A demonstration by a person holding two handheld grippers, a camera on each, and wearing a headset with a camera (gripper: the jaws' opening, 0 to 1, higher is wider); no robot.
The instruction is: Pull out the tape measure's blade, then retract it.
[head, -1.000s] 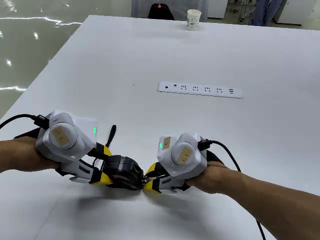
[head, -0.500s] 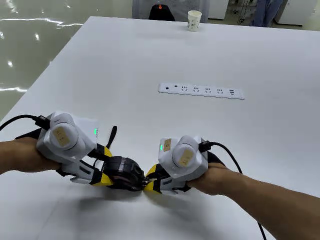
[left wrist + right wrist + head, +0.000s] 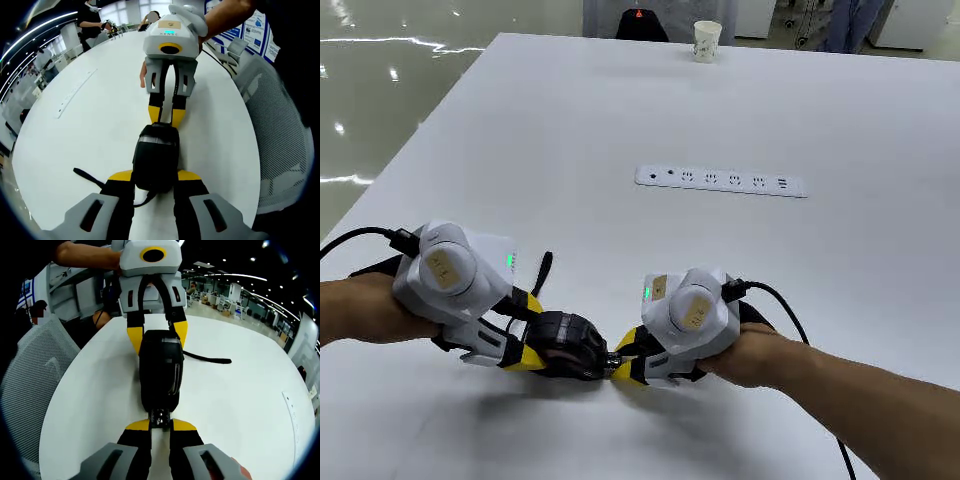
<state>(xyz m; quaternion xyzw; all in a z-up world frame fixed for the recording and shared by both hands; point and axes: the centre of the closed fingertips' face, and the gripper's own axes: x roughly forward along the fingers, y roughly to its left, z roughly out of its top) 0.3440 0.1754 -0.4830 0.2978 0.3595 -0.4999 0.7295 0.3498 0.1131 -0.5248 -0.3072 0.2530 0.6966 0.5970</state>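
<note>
The white table [image 3: 620, 110] takes most of the head view. At its near edge the left gripper [image 3: 155, 176] and the right gripper [image 3: 160, 426] point at each other, each held in a hand. Farther out, in the middle of the table, lies a white power strip [image 3: 720, 181]. The black tape measure [image 3: 565, 345] rests on the table between the two grippers. The left jaws are pressed on the sides of its case, and the right jaws pinch the small metal hook [image 3: 160, 416] of the blade, which sits just beside the case mouth. A paper cup [image 3: 707, 40] stands at the far edge, and what is inside it cannot be seen. The black strap [image 3: 207, 360] of the tape measure lies flat on the table.
</note>
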